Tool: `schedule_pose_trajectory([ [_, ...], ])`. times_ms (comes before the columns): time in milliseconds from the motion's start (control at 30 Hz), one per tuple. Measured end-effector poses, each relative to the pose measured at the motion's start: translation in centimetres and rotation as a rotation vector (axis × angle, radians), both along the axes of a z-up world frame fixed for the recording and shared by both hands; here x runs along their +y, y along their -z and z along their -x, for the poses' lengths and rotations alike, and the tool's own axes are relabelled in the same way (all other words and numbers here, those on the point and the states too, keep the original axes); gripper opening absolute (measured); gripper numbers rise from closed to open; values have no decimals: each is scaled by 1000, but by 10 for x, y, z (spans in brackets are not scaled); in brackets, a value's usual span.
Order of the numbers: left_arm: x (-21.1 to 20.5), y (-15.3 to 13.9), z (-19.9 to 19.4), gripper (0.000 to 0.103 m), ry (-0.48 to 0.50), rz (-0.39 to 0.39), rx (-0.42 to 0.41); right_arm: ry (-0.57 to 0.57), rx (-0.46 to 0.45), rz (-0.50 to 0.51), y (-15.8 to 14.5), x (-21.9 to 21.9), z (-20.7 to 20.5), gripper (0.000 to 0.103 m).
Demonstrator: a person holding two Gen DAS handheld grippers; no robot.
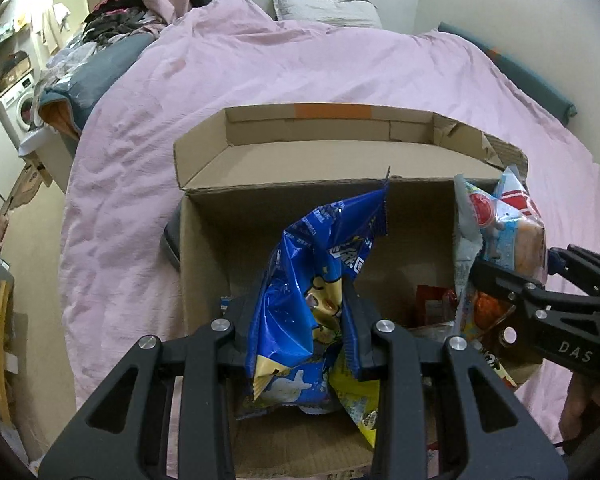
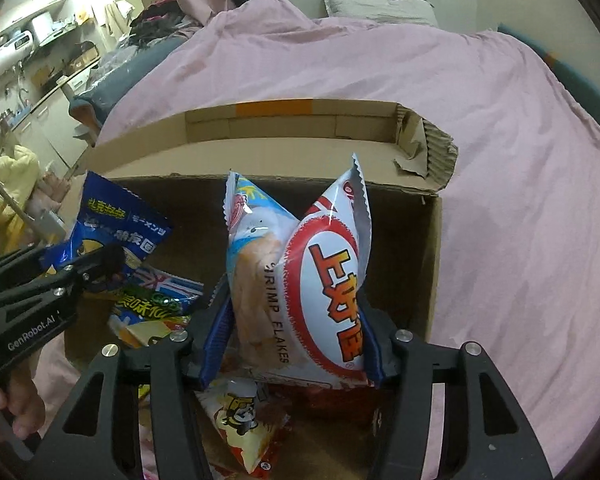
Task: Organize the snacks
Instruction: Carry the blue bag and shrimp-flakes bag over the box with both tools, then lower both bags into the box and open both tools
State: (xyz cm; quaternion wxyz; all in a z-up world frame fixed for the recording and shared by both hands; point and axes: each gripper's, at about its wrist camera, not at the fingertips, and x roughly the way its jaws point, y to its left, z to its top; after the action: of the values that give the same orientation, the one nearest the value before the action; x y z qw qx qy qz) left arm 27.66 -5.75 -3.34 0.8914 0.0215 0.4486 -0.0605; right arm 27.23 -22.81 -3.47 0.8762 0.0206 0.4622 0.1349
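Left wrist view: the left gripper (image 1: 300, 320) is closed narrowly on a crumpled blue snack bag (image 1: 320, 264), held over the open cardboard box (image 1: 204, 248) that sits on a bed under a pink duvet (image 1: 260, 72). At the right edge, the right gripper (image 1: 512, 280) carries its packets over the box's right side. Only here does a washing machine (image 1: 20, 104) show.

Right wrist view: the right gripper (image 2: 292, 336) stands partly open, its blue pads against a white-and-red shrimp flakes bag (image 2: 328, 280) and a pale blue packet (image 2: 252, 248) beside it. Loose snacks (image 2: 156, 304) on the box floor show more fully here.
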Motion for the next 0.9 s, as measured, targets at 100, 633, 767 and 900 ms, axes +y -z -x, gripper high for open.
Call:
schedule_pose_trajectory([
  [100,-2,2,0,29,-4,-5,0,-7,-5,-10,1,-1,3,59],
  [633,6,-1,5,71,-20,41,9,7,-62,-191,-11,-21,5,98],
  [767,8,-6,8,85,-42,27,-18,105,-58,-228,-14,-41,2,98],
  [900,11,-10,8,85,-53,28,-28,127,-71,-267,-17,-49,5,98],
])
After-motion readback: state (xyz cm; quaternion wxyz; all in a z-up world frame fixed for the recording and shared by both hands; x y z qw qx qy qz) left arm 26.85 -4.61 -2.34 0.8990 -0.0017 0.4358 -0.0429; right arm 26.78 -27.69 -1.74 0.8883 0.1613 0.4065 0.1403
